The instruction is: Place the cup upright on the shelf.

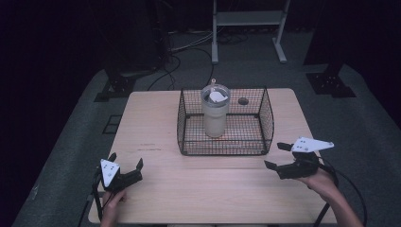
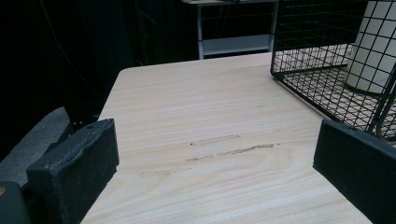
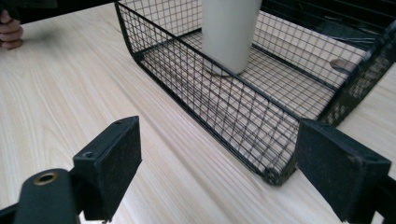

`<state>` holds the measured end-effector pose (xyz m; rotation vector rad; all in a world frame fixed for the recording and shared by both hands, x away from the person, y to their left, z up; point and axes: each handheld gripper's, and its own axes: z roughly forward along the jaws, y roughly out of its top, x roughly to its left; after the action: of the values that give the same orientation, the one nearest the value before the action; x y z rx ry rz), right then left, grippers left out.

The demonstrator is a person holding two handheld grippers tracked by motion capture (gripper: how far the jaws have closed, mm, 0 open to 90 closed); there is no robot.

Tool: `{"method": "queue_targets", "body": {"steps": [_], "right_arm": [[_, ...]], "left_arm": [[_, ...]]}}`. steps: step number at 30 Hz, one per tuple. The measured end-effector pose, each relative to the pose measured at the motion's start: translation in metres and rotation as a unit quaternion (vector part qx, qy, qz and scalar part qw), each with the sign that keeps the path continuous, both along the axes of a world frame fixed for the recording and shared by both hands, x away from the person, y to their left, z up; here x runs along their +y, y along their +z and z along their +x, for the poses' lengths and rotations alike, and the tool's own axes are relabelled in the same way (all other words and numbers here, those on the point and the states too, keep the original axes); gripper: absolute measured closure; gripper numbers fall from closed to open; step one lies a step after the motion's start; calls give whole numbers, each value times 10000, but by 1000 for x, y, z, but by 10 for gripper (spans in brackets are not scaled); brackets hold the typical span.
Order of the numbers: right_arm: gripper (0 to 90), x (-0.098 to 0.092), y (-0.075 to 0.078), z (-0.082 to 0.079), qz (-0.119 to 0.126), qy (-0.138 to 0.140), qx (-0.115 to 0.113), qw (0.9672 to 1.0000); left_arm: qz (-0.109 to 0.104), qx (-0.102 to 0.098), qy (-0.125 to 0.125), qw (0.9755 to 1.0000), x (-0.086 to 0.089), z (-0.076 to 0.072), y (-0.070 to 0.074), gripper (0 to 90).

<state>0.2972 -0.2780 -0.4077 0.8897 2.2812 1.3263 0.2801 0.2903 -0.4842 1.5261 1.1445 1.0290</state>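
A black wire basket (image 1: 226,150) stands on the middle of the wooden table (image 1: 156,123). Inside it a tall pale tumbler (image 1: 215,111) stands upright with a clear lid. My left gripper (image 1: 126,160) rests near the table's front left corner, open, with only bare wood between its jaws. My right gripper (image 1: 277,155) is held just off the basket's front right corner, open with nothing in it. In the left gripper view the basket (image 2: 327,88) and tumbler (image 2: 373,46) lie to the upper right. In the right gripper view the basket (image 3: 219,112) sits close ahead with the tumbler (image 3: 229,32) inside.
A dark round hole (image 1: 243,100) shows in the tabletop behind the basket's far wall. Beyond the table are a light metal stand (image 1: 248,28), cables on the grey floor (image 1: 179,56) and dark stand bases (image 1: 331,85). A person's fingers (image 3: 10,32) show far left in the right gripper view.
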Motion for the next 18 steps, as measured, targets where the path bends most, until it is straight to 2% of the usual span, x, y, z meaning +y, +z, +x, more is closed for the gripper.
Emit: {"method": "queue_targets", "body": {"steps": [18], "right_arm": [[143,-20,-27,-21,81,-295,101,9995]], "left_arm": [[36,-9,6,10000,-1,0,0,0]]}}
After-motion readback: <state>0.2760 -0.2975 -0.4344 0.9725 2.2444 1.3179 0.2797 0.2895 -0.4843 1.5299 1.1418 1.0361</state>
